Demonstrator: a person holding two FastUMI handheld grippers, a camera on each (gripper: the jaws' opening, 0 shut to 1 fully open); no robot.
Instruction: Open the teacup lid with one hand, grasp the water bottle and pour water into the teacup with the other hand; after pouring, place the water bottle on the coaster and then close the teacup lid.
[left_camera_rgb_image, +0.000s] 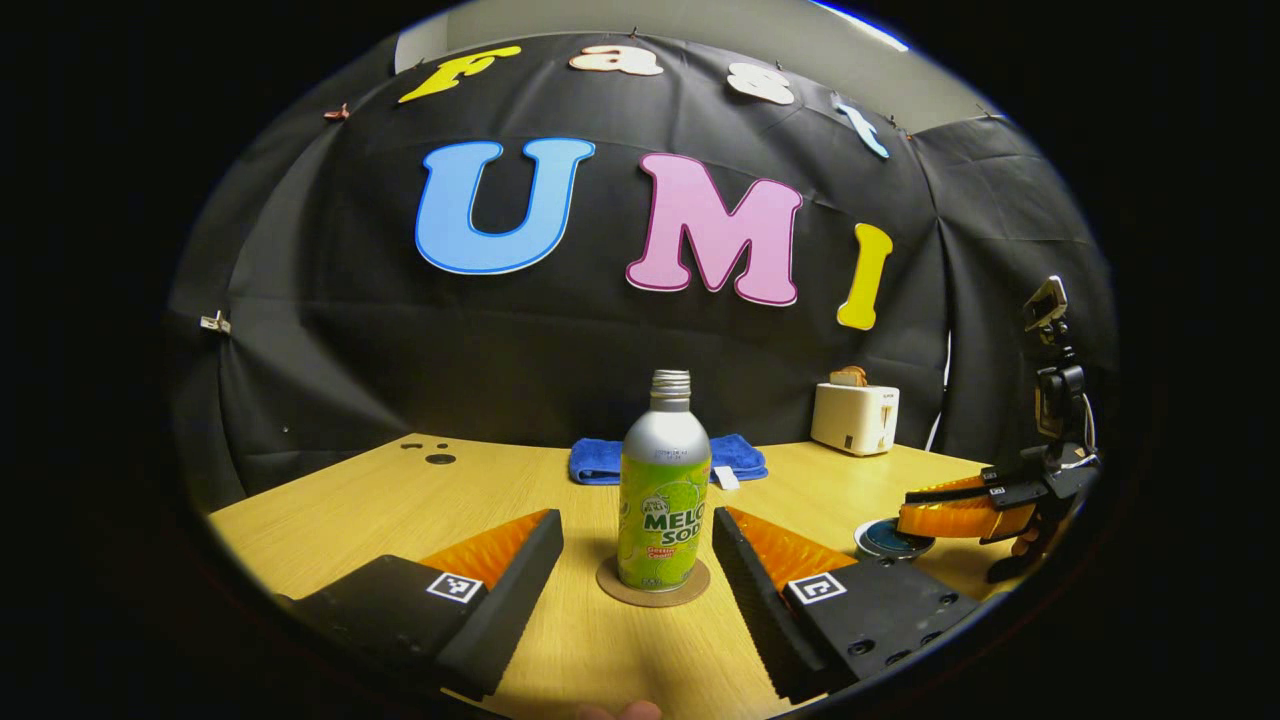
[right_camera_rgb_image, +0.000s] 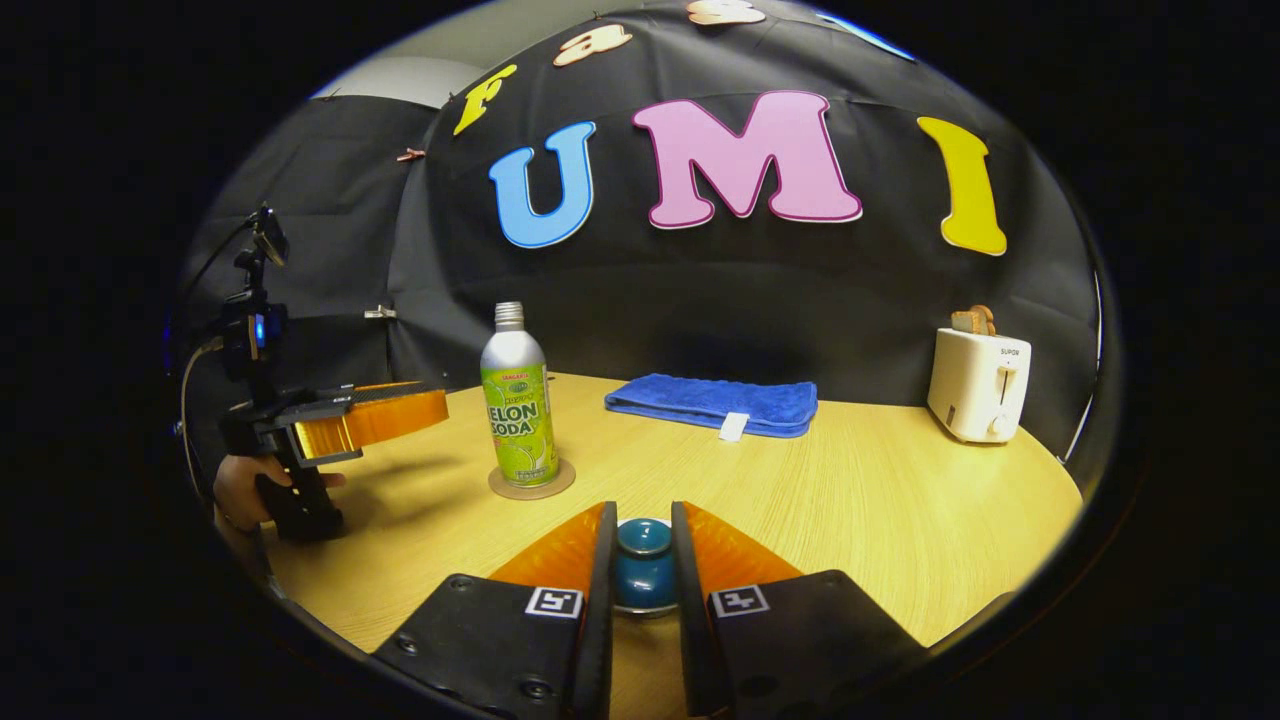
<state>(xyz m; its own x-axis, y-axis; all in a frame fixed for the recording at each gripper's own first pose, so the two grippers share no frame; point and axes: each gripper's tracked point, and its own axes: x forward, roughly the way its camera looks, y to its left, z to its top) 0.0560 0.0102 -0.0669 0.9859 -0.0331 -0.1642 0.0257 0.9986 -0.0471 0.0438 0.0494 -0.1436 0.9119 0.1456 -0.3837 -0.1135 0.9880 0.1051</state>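
The water bottle stands upright on the round coaster on the table, long axis vertical and neck up, the left gripper spread wide before it without touching, while the right gripper pinches the teacup lid knob.

Each gripper carries blocky dark finger bodies with ribbed inner faces, round screw holes near the base and a square black-and-white marker tag on top. Seen from the right gripper view, the left gripper has a dark pistol-style handle, a small camera on an upright mast and a thin cable looping down. A hand wraps the handle.
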